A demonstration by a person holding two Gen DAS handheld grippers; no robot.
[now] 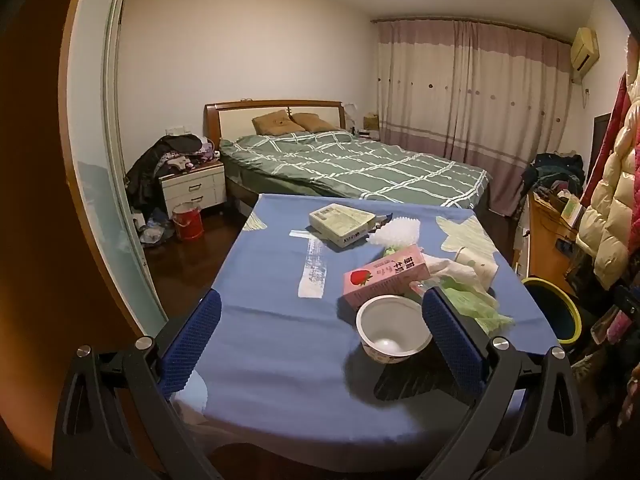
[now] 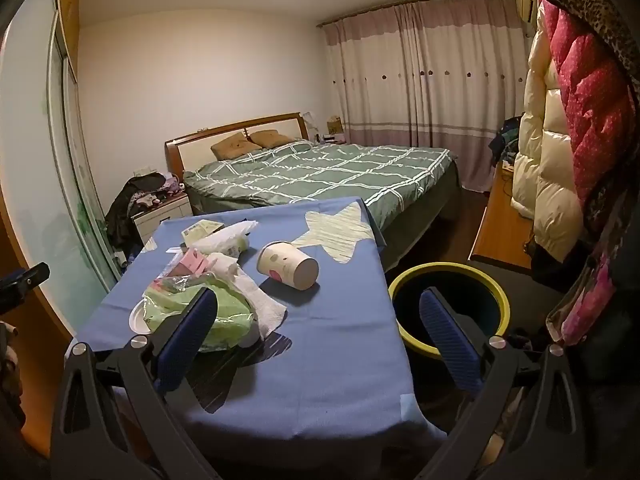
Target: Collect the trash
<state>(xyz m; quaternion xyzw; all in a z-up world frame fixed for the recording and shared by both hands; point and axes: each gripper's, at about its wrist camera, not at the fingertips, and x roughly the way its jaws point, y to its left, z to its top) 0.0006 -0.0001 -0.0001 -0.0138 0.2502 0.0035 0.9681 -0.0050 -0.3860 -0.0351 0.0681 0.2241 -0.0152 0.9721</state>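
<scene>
Trash lies on a table with a blue cloth point(image 1: 272, 312). In the left wrist view I see a white bowl point(image 1: 394, 330), a pink strawberry milk carton point(image 1: 386, 276), a cream box point(image 1: 342, 224), white foam netting point(image 1: 394, 232) and a green plastic bag point(image 1: 476, 300). My left gripper point(image 1: 322, 312) is open and empty, with the bowl just inside its right finger. In the right wrist view a paper cup point(image 2: 288, 266) lies on its side beside the green bag point(image 2: 200, 312) and tissue point(image 2: 266, 304). My right gripper point(image 2: 320, 312) is open and empty above the table's near right part. The yellow-rimmed bin point(image 2: 450, 276) stands right of the table.
A bed with a green checked cover point(image 1: 360, 164) stands behind the table. A white nightstand point(image 1: 194, 190) with piled clothes and a red bucket point(image 1: 188, 222) are at the left. Coats point(image 2: 560, 152) hang at the right above a wooden desk point(image 2: 502, 232).
</scene>
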